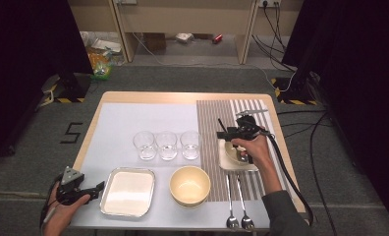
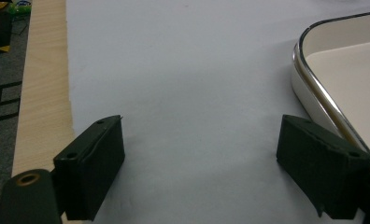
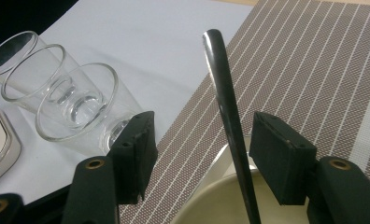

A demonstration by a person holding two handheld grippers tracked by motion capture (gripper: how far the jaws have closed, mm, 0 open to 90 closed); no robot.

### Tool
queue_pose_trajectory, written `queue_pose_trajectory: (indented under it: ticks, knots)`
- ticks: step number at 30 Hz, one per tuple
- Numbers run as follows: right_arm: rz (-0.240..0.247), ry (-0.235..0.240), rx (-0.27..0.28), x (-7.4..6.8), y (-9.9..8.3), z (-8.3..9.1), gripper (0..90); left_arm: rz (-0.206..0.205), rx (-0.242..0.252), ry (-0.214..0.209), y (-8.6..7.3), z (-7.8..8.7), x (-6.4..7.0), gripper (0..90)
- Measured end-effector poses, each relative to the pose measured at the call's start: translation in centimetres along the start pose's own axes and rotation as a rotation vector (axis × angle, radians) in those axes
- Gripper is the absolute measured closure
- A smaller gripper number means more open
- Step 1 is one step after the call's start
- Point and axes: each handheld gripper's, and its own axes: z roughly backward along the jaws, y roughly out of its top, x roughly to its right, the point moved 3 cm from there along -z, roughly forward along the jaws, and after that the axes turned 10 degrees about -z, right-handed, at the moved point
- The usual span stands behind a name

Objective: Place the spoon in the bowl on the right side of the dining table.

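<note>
My right gripper (image 1: 225, 133) (image 3: 199, 149) hovers open over a small cream bowl (image 3: 211, 205) that rests on a white square plate (image 1: 227, 163). A dark spoon handle (image 3: 227, 107) rises out of the bowl between the jaws, close to the right-hand jaw, with a wide gap on the other side. Near the table's front left corner my left gripper (image 1: 101, 186) (image 2: 199, 158) is open, low over the pale blue mat (image 2: 188, 70), with nothing between its fingers. The metal tray (image 1: 128, 170) (image 2: 314, 79) lies just to its right.
Three clear glasses (image 1: 166, 145) (image 3: 75, 107) stand in a row mid-table. A yellow bowl (image 1: 189, 185) sits right of the tray. Two spoons (image 1: 237, 219) lie at the front edge on the striped brown mat (image 1: 209, 123) (image 3: 304, 65).
</note>
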Motion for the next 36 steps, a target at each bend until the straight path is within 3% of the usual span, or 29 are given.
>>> queue_pose_trajectory:
  ticks: [5,22,36]
  knots:
    - [0.006,0.011,-0.012,-0.3,-0.2,-0.3,41.4,0.000,0.000,-0.002,0.0,0.0,0.0,14.4]
    - [0.107,0.111,-0.063,-2.7,-1.8,0.1,40.9,-0.001,-0.003,-0.002,0.0,0.0,0.0,14.4]
    - [0.172,0.143,-0.097,-4.1,-3.5,1.3,40.1,-0.001,-0.006,-0.006,0.0,0.1,0.0,14.4]
